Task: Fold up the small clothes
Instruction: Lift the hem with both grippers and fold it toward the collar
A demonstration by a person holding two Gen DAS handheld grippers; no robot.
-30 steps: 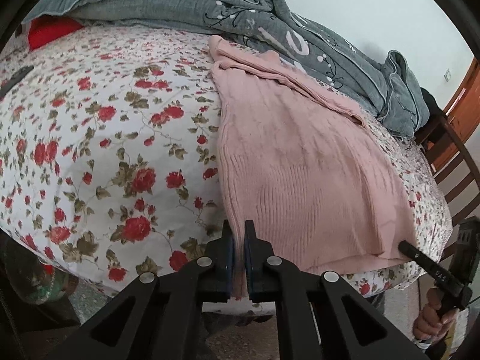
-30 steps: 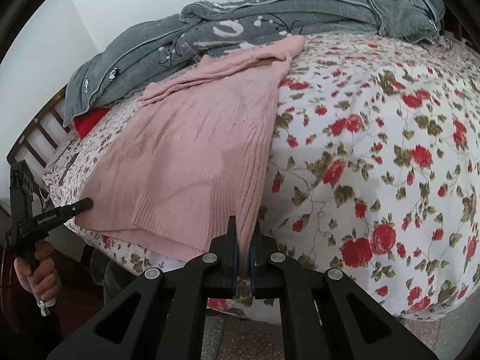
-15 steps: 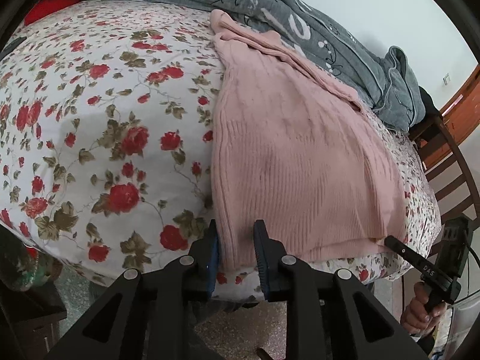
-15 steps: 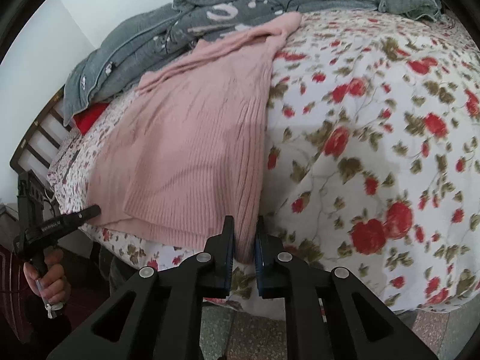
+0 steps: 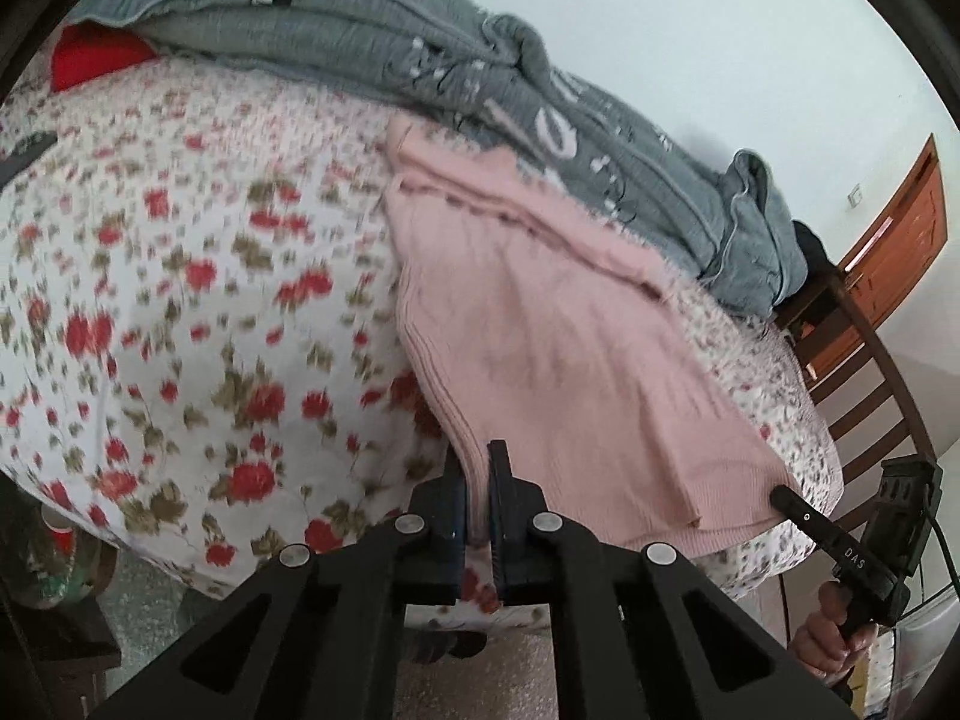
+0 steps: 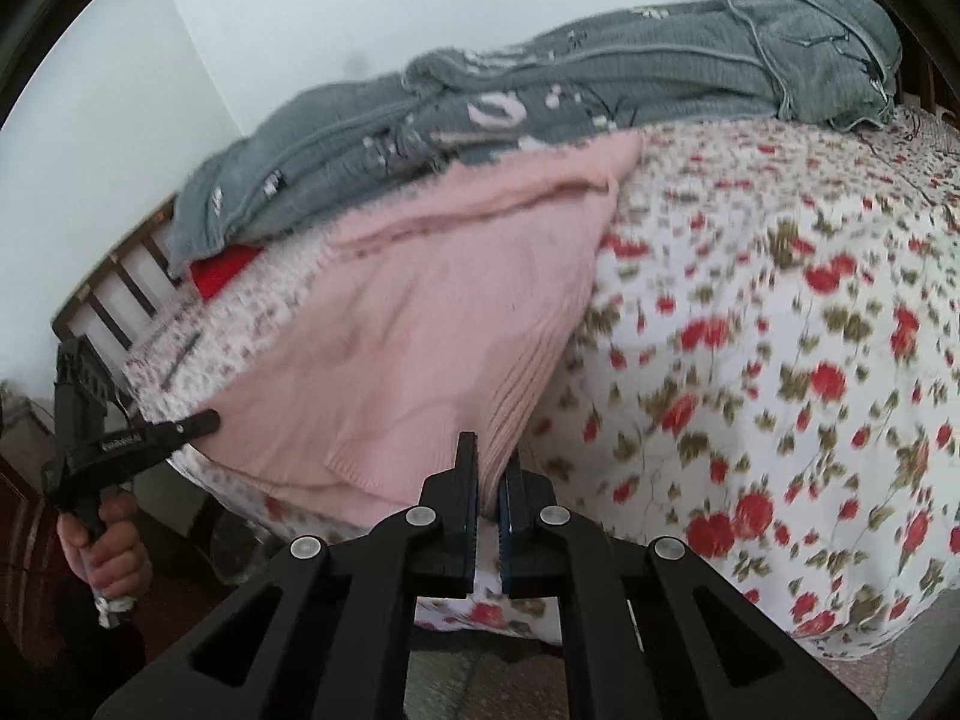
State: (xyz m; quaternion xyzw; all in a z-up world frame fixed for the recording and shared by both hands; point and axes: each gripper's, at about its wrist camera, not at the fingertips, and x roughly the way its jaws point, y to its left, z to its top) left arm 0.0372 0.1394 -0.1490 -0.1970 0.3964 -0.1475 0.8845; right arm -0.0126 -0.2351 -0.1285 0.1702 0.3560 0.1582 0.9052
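Pink ribbed knit, that is the sweater [image 5: 558,348] I am folding; it lies spread on the bed, with its hem at the near edge of the mattress and its top part reaching up against a grey quilt [image 5: 372,30]. I hold it at its 2 near corners. My left gripper [image 5: 476,501] has its jaws pressed together on the left hem corner, and I see the pink cloth pinched between the blue pads. These jaws have just been closing, with the knit between them. My right gripper [image 6: 489,501] is closed as well, on the opposite corner of the hem, where the ribbed edge goes down into the narrow gap between its pads; its jaws too have just been closing on the cloth. Both corners look lifted a little off the sheet, though the pictures are blurred.

Under the sweater is a white sheet with red roses [image 6: 780,360], which covers the whole mattress. A red cushion [image 5: 96,54] shows from below the quilt. In the left view a wooden bed frame [image 5: 870,384] and a brown door [image 5: 906,228] stand on the right side. My hand [image 6: 111,546] on the left tool's handle appears in the right view.
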